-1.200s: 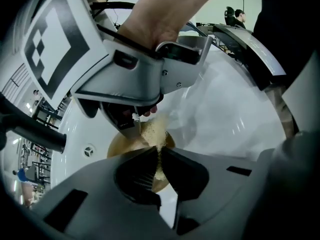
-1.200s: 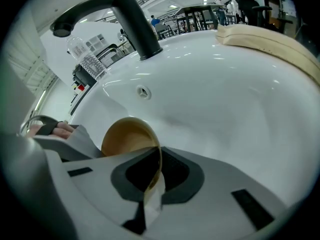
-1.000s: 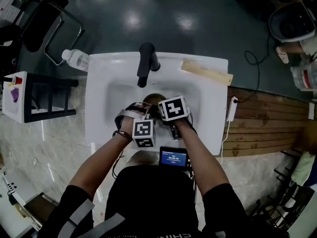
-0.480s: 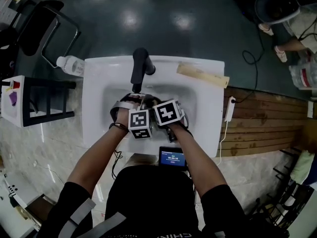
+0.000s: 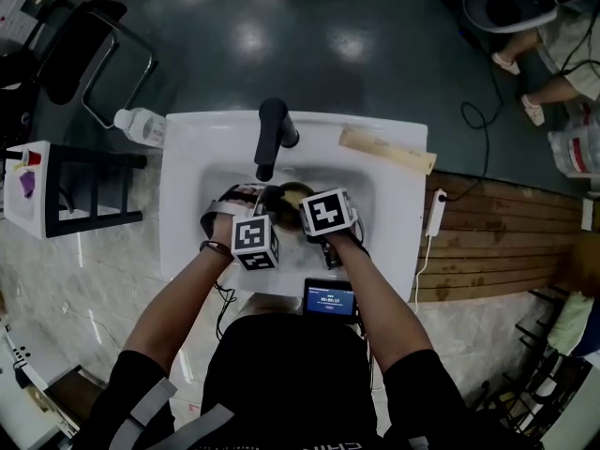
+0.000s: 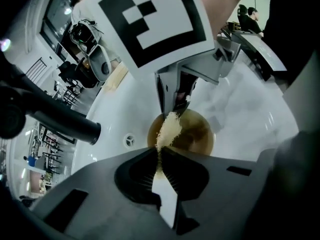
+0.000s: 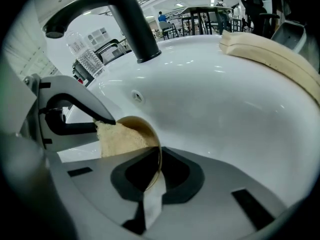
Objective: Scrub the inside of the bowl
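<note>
An amber glass bowl lies tilted in the white sink, just below the tap. My right gripper is shut on its thin rim, which shows edge-on between the jaws; the left gripper view shows those jaws at the bowl's far edge. My left gripper is shut on a pale yellow scrub pad that reaches into the bowl's inside. In the head view both marker cubes cover the jaws.
A black tap arches over the basin, with an overflow hole below it. A plastic bottle lies at the sink's back left corner, a beige slab on its back right rim. A small screen sits at the front edge.
My left gripper moved toward the tap and then to the left with the pad. The right gripper stays about where it was on the bowl.
</note>
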Action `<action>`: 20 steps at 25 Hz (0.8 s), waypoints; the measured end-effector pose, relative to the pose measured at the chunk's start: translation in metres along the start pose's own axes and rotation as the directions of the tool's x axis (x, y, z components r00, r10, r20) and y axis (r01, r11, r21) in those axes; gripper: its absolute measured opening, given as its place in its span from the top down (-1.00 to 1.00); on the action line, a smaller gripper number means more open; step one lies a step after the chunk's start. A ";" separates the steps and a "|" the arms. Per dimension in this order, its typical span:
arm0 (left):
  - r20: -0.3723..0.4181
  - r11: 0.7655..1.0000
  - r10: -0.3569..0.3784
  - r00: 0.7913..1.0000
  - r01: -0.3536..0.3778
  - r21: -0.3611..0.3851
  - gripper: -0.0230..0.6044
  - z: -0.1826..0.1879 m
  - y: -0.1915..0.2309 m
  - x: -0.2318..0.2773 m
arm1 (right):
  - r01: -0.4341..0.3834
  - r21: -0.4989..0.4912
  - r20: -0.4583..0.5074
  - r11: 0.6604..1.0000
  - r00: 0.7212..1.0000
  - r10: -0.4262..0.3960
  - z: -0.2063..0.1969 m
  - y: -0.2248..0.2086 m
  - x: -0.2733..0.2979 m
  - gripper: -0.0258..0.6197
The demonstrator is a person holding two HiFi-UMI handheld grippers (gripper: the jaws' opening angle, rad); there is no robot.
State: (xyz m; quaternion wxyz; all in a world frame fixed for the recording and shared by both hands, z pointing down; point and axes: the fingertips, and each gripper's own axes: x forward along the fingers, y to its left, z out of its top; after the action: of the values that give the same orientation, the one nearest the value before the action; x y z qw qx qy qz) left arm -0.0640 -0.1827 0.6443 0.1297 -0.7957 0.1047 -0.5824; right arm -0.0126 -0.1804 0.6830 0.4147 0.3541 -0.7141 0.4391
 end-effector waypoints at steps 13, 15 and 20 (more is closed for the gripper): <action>0.152 0.912 0.027 0.988 0.037 -0.408 0.86 -0.025 -0.007 -0.057 | -0.015 -0.004 0.096 1.000 0.995 0.015 0.019 -0.010 -0.013 0.61; 0.177 0.898 0.054 0.983 0.030 -0.439 0.86 -0.027 -0.006 -0.068 | -0.006 0.002 0.113 1.000 0.994 0.006 0.020 -0.011 -0.022 0.60; 0.302 0.831 0.137 0.943 0.056 -0.553 0.86 -0.020 0.001 -0.103 | -0.006 -0.017 0.186 1.000 0.982 0.009 0.018 -0.006 -0.061 0.60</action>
State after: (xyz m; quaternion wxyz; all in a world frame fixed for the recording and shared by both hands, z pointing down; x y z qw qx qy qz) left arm -0.1140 -0.1523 0.5576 -0.0783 -0.8822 0.2627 -0.3829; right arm 0.0122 -0.1900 0.6249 0.3472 0.3877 -0.7546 0.3996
